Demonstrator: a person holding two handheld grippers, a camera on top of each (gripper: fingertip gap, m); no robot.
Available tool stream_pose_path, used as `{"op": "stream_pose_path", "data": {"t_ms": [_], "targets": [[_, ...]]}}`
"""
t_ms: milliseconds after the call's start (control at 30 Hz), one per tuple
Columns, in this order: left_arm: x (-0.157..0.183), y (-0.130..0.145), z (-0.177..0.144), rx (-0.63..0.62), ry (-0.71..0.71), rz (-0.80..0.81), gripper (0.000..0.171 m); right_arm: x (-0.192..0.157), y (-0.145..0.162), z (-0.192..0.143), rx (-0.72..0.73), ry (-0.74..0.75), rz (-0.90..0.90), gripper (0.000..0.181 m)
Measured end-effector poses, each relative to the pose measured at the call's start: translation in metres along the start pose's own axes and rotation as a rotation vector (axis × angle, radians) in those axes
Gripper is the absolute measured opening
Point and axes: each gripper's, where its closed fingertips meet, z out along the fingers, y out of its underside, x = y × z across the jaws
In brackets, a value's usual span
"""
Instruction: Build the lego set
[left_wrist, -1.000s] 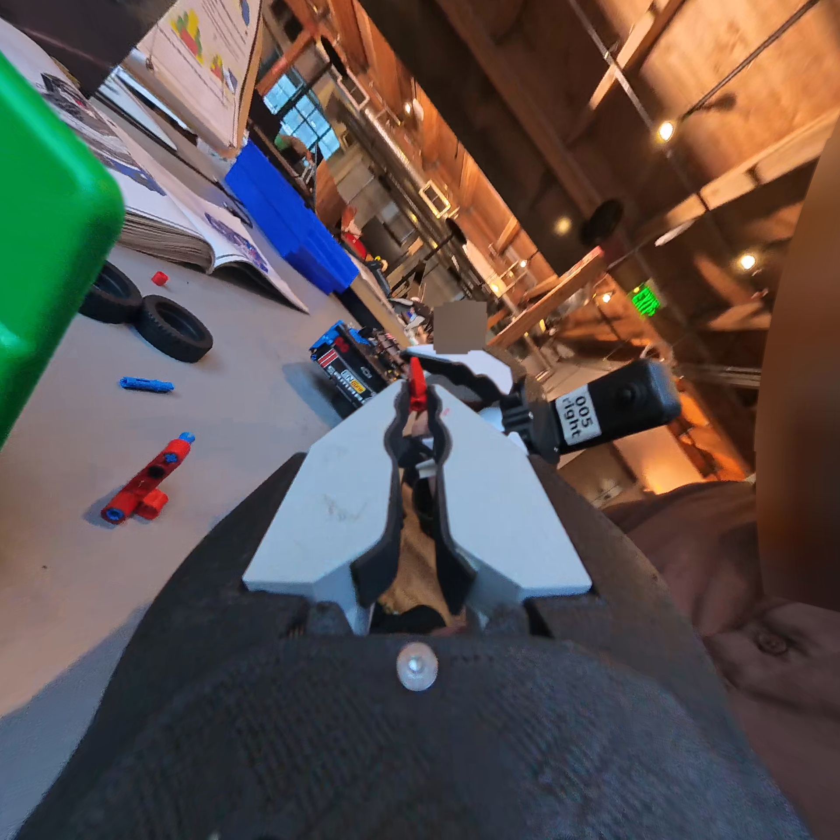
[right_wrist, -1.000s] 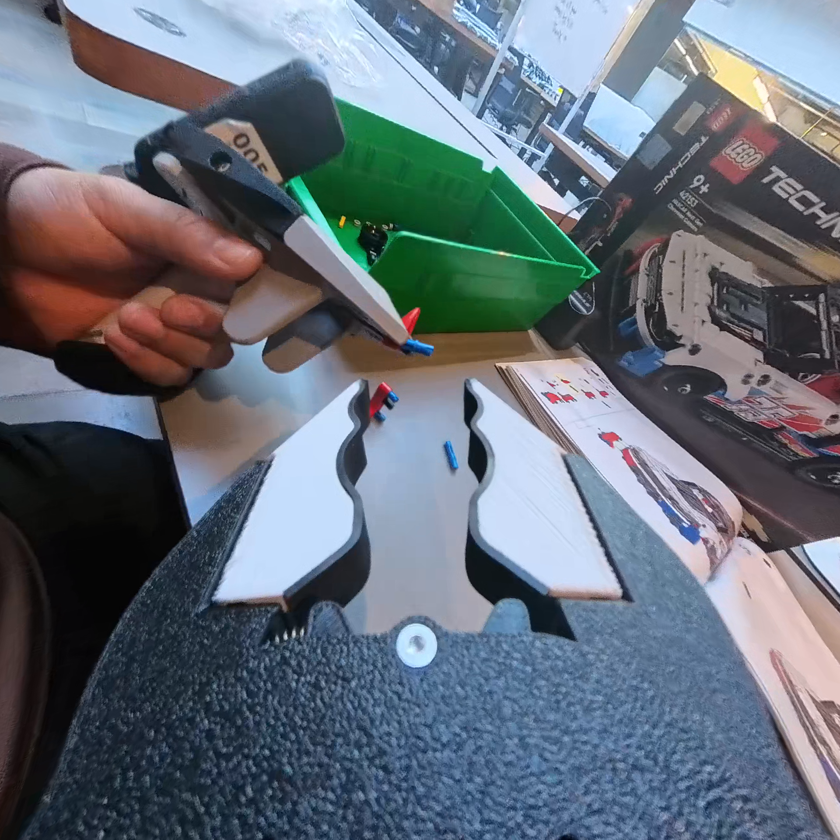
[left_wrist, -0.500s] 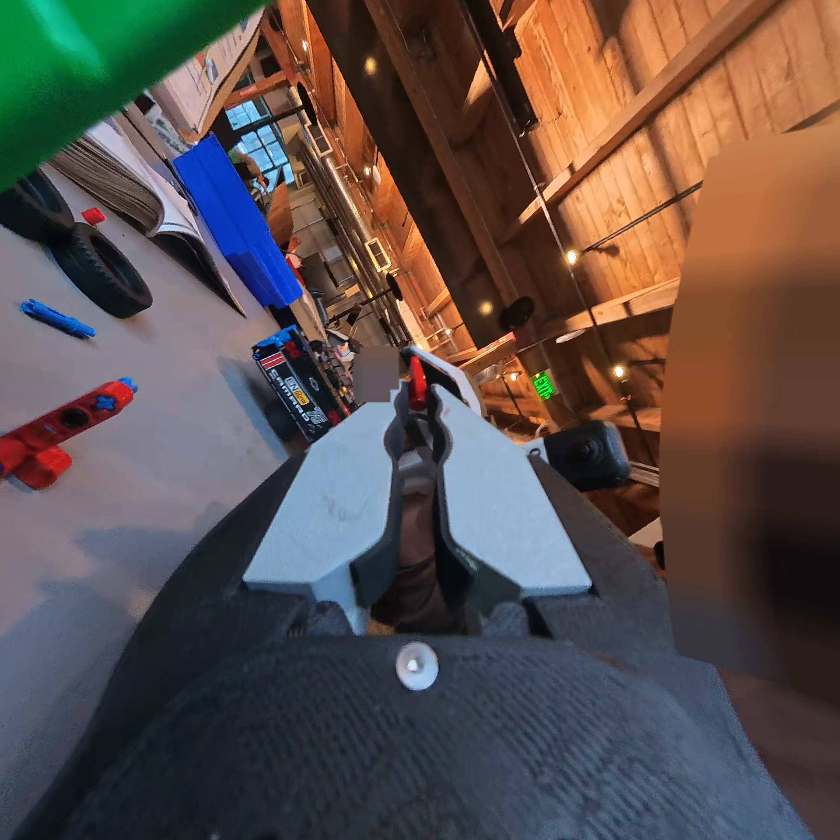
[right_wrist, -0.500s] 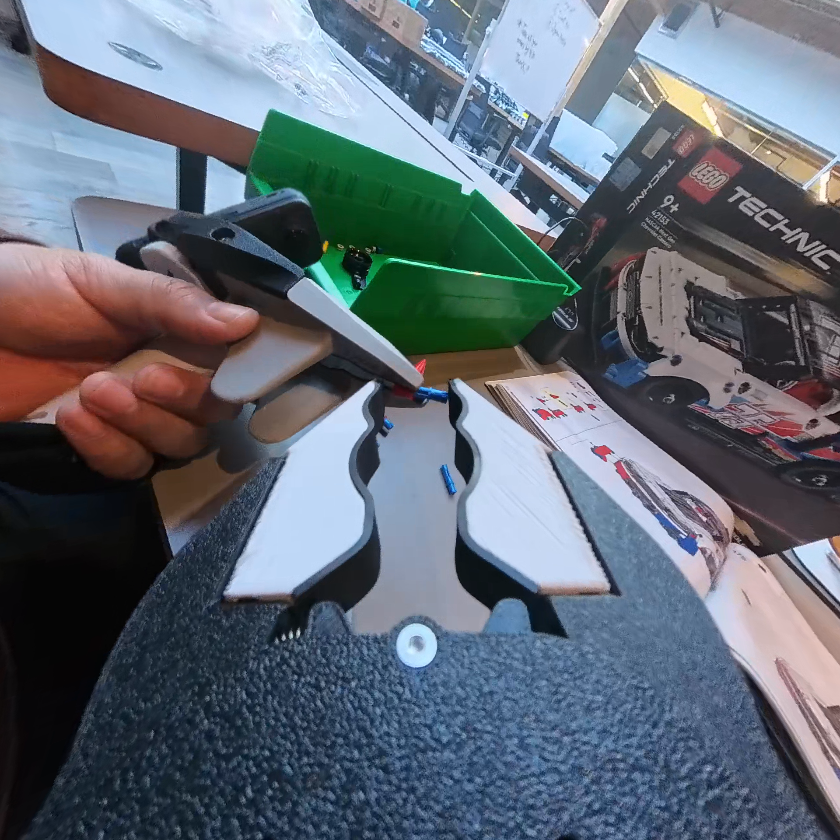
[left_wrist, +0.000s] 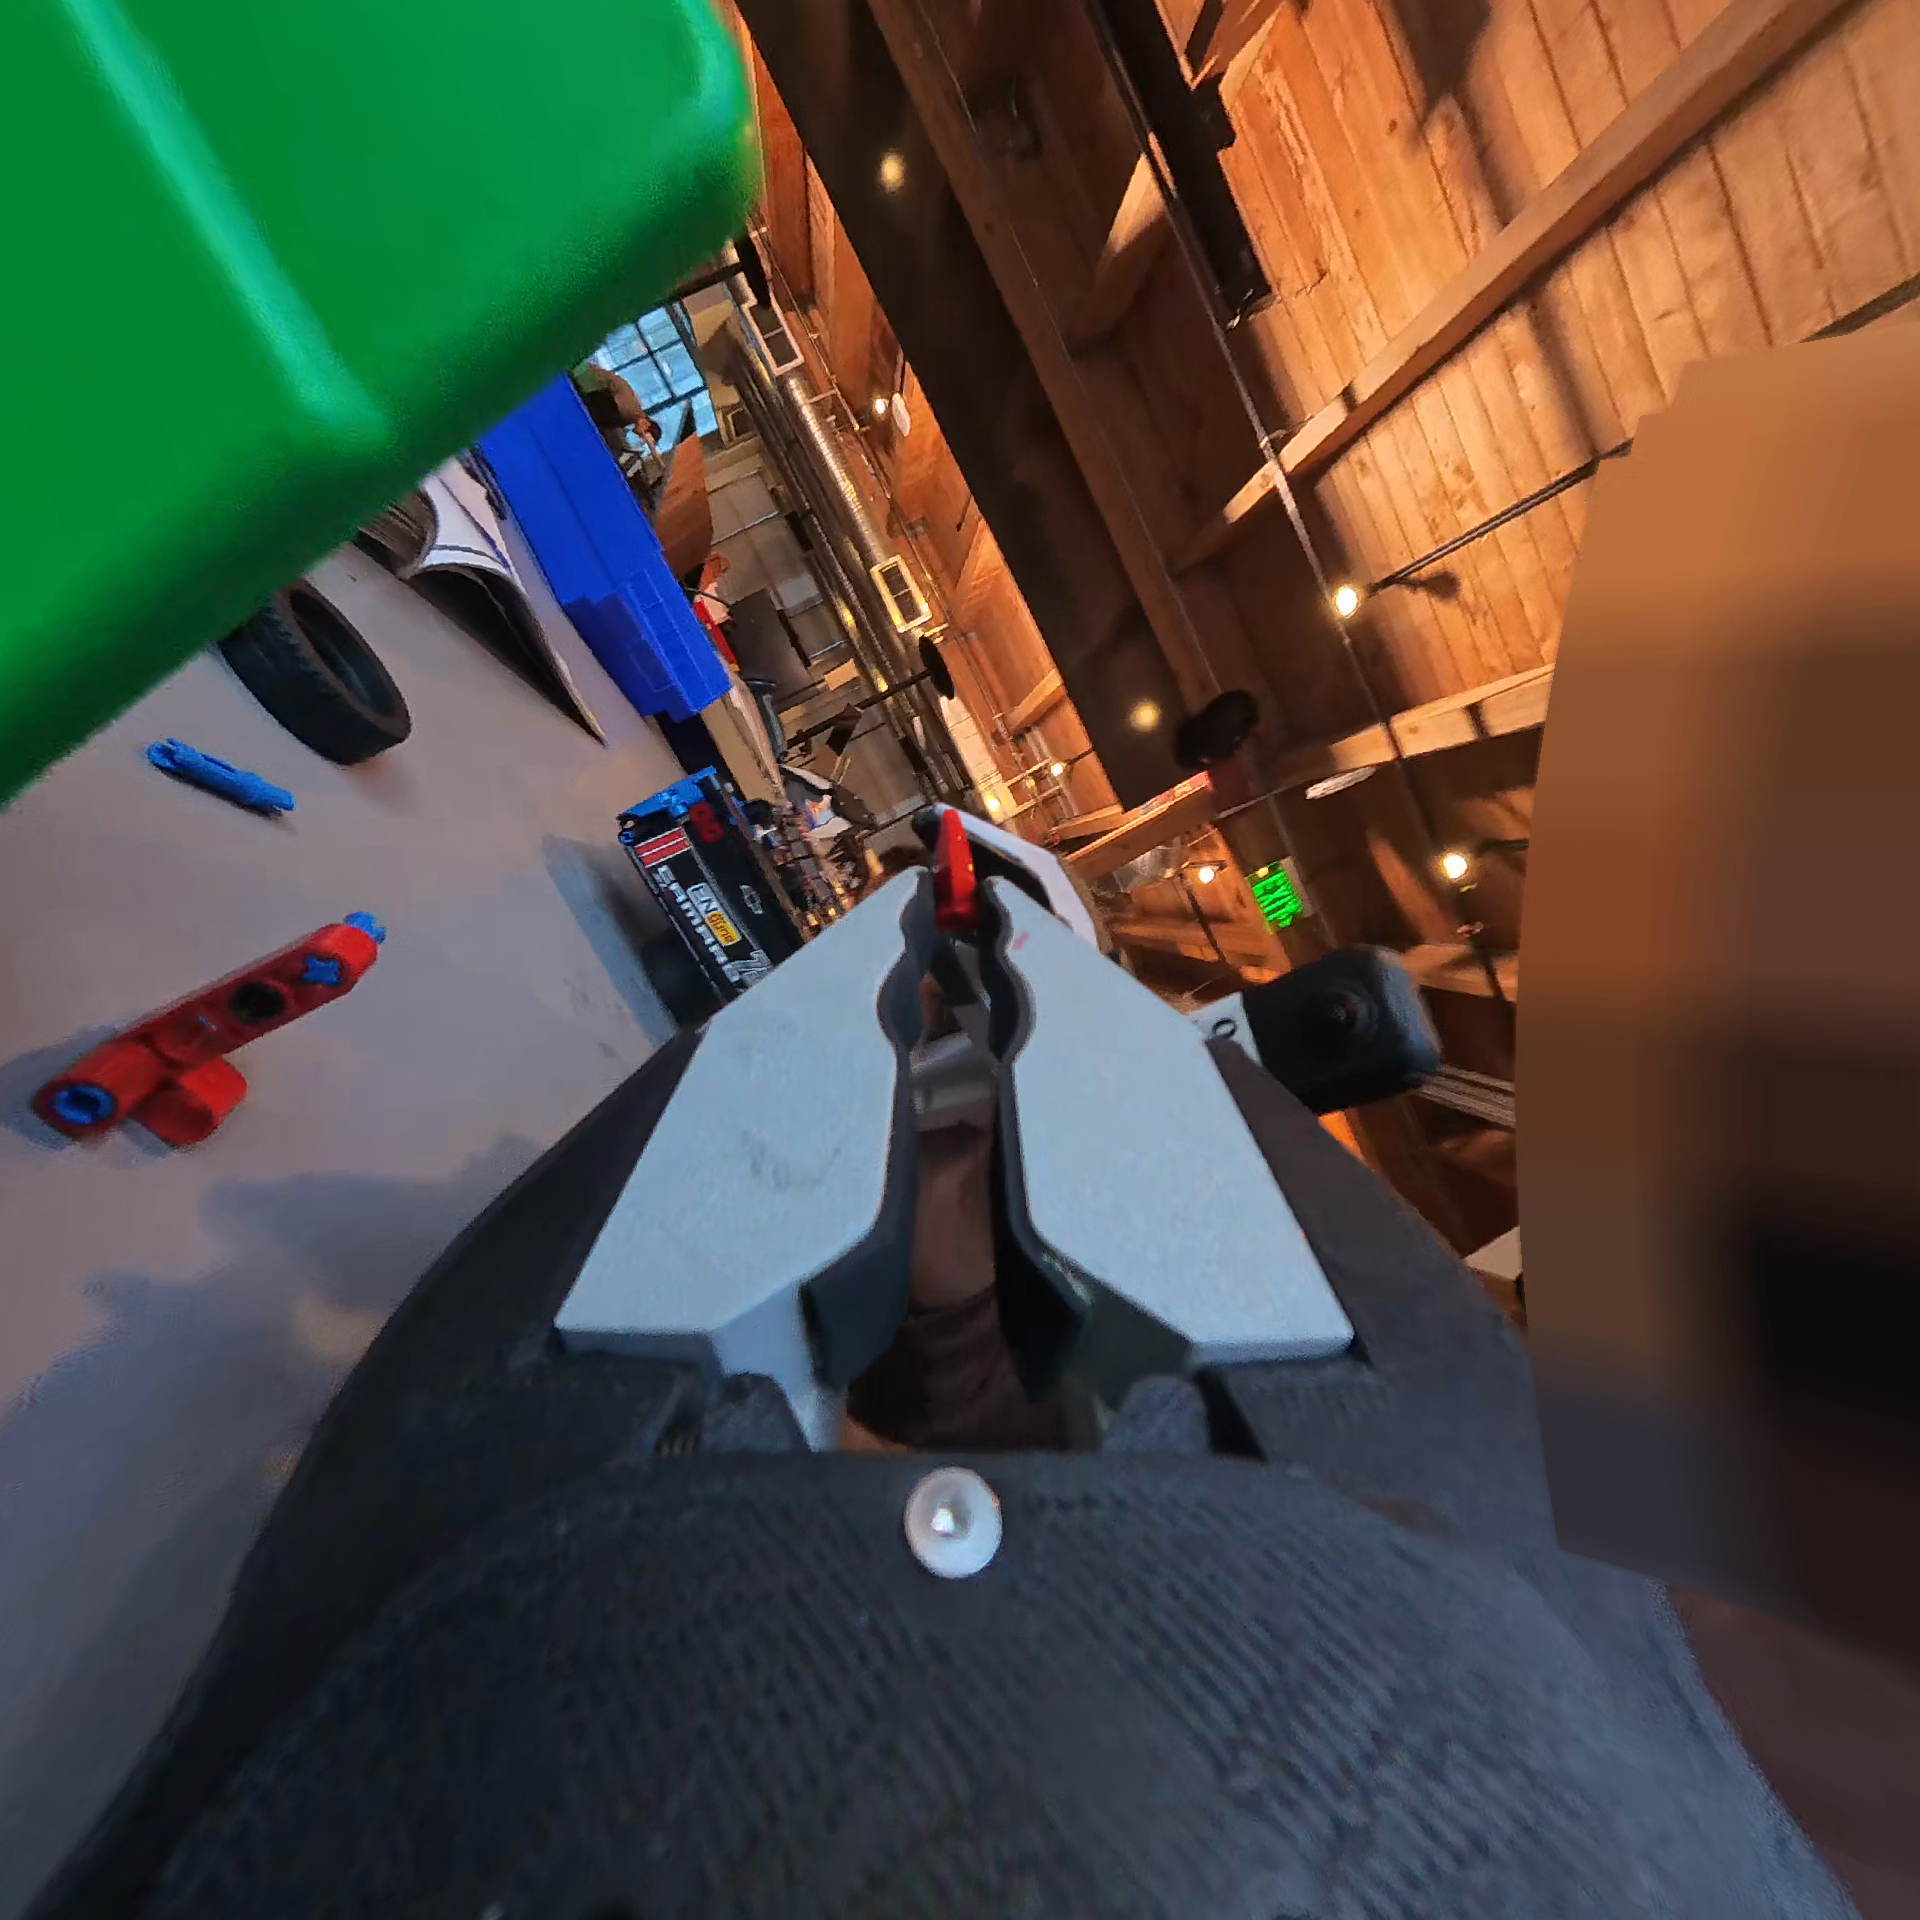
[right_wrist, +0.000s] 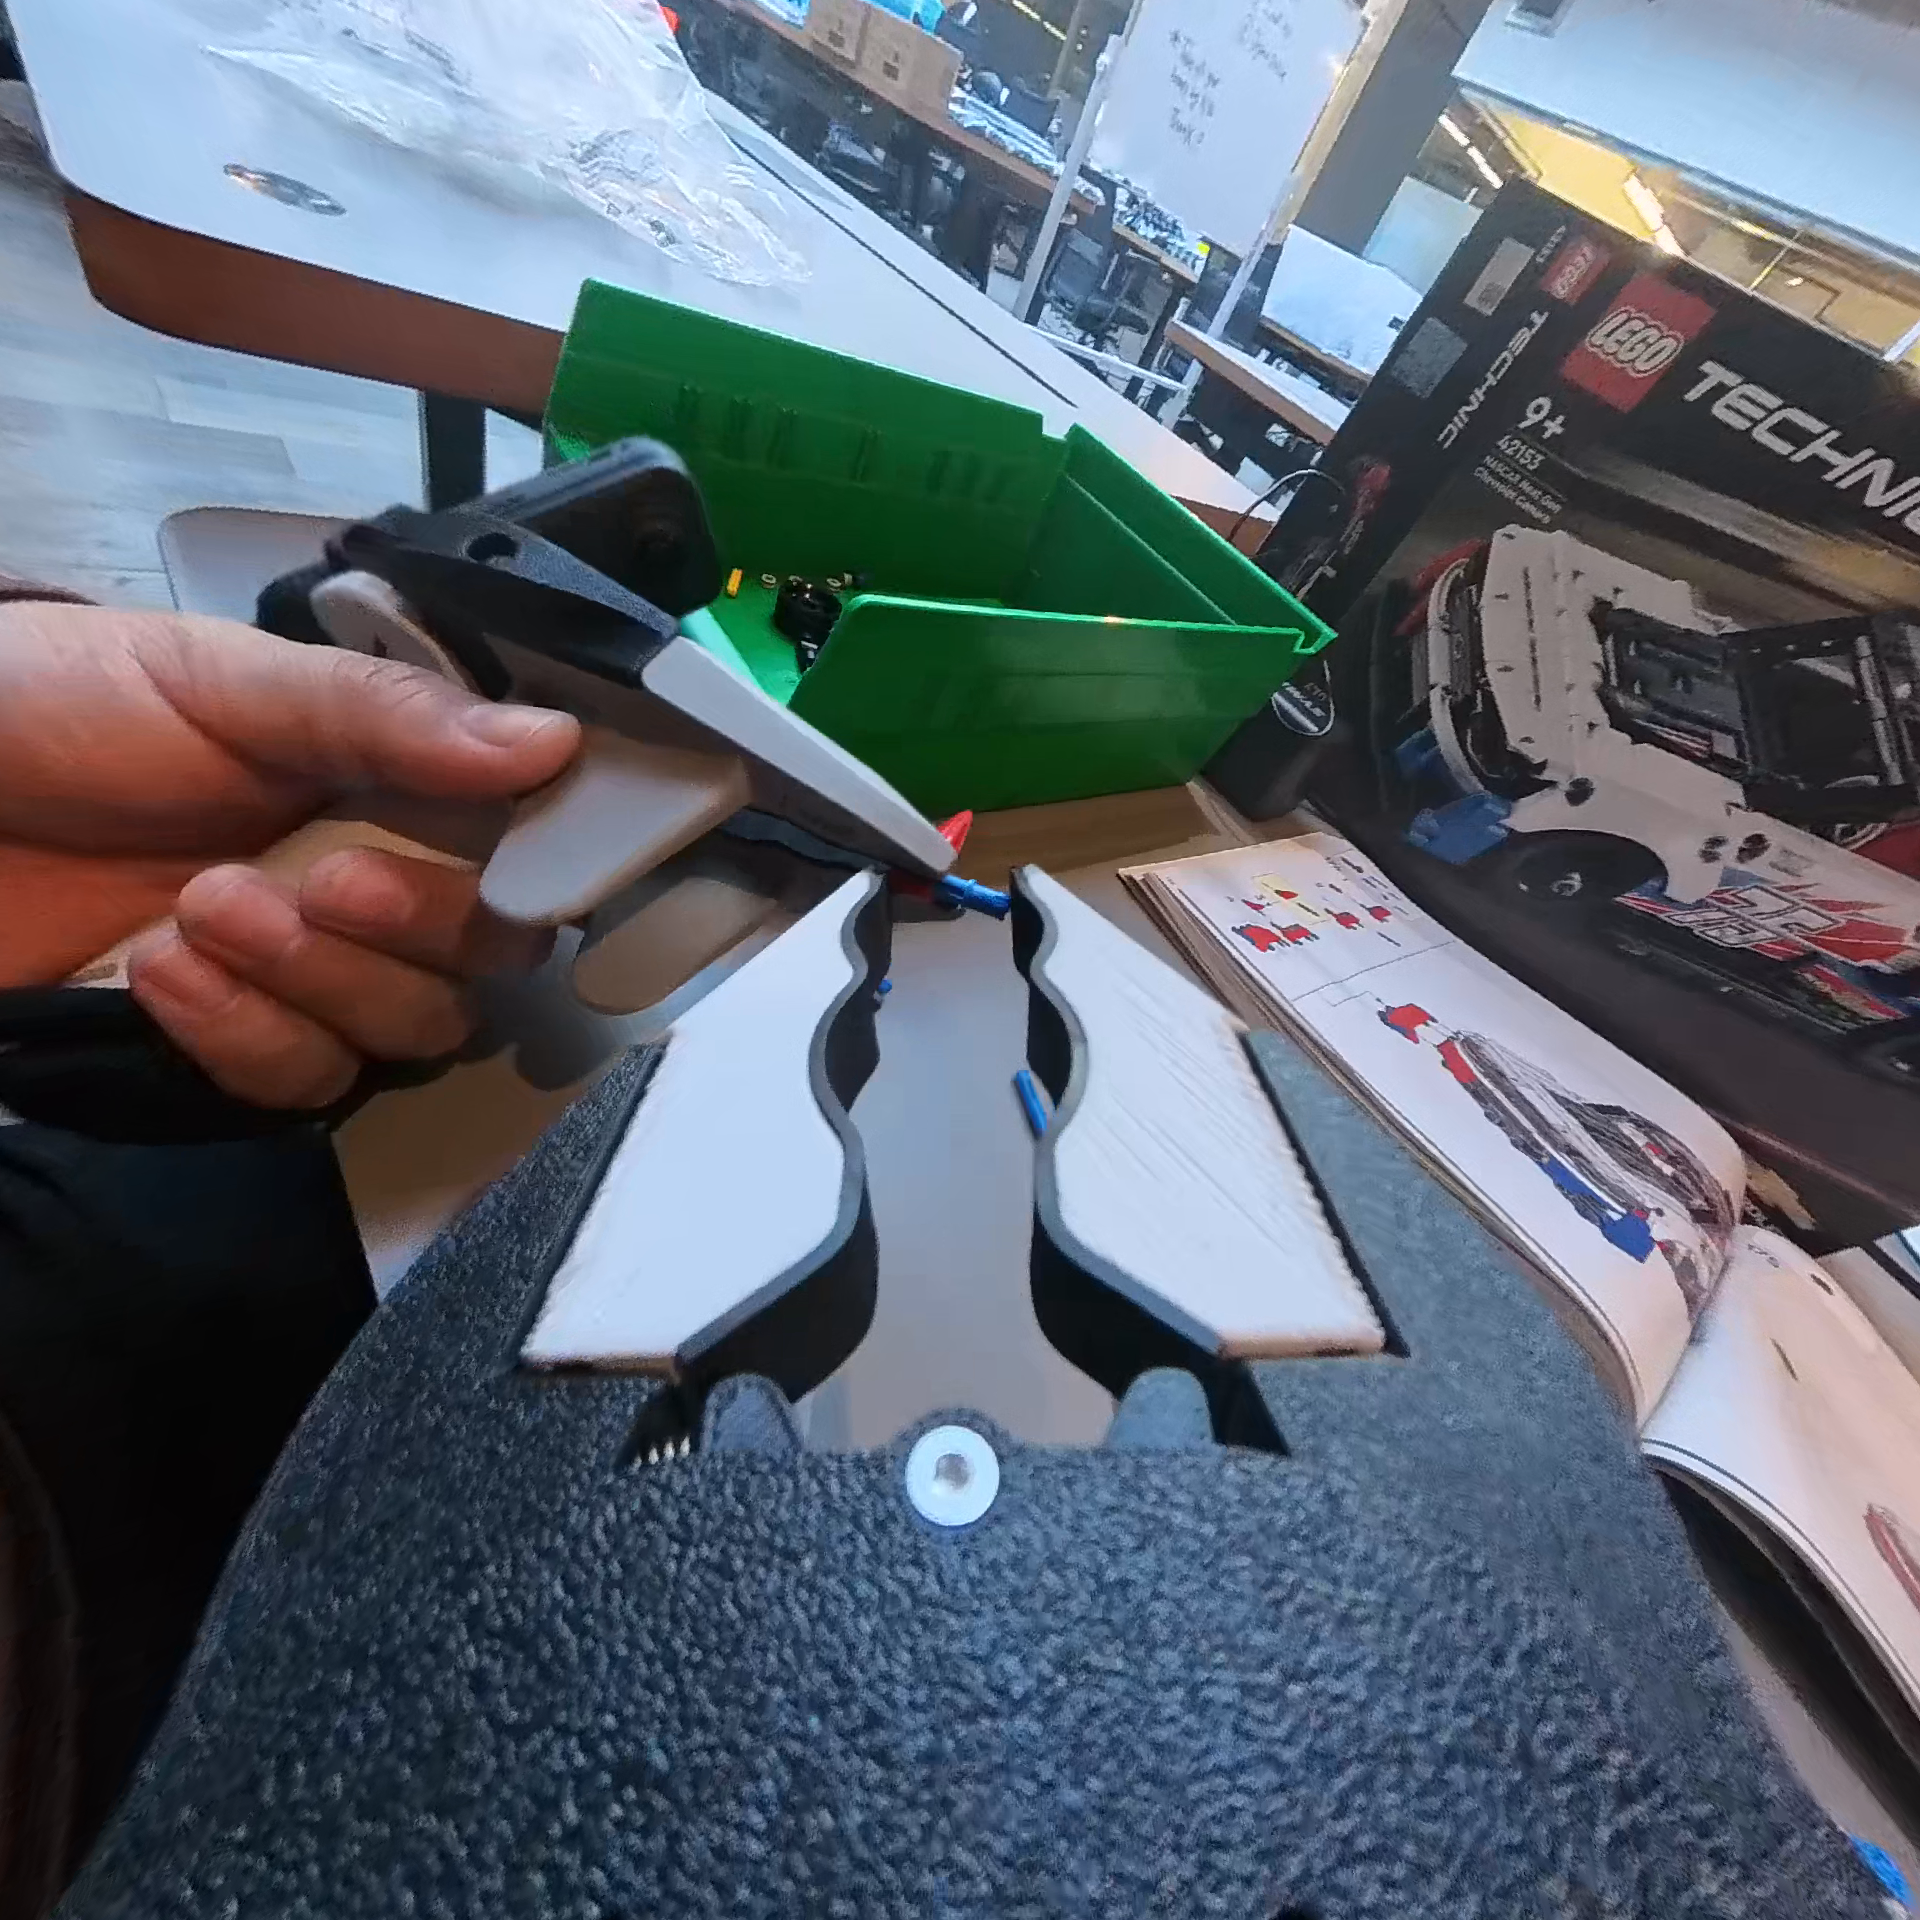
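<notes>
Across the upper centre of the right wrist view, green bin (right_wrist: 1039, 717) parked on the worktop (right_wrist: 935, 1195) for loose parts, instruction booklet (right_wrist: 1455, 1039) open at right for reference. Left tool (right_wrist: 914, 868) pressed together on a small red piece (left_wrist: 951, 868) with blue pin (right_wrist: 971, 891), offered mid-frame between right tool (right_wrist: 945, 904) fingers, spread wide to receive.

The left tool (left_wrist: 954, 902), gripped in a bare hand (right_wrist: 260, 831), is tilted with its fingers pinched together, its tip meeting the right tool (right_wrist: 943, 899) just left of that tool's fingertips. The right tool's fingers (right_wrist: 1153, 1132) stand apart.
</notes>
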Motion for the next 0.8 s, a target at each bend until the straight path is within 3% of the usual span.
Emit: {"op": "stream_pose_path", "data": {"t_ms": [133,800], "targets": [[0.001,-0.001,0.002,0.042,0.05,-0.071,0.005,0.001,0.002,-0.001,-0.03,-0.001,-0.034,0.021],[-0.009,0.012,-0.009,-0.207,-0.063,0.01,0.005,-0.016,0.015,-0.004,-0.093,-0.163,-0.163,0.021]]}}
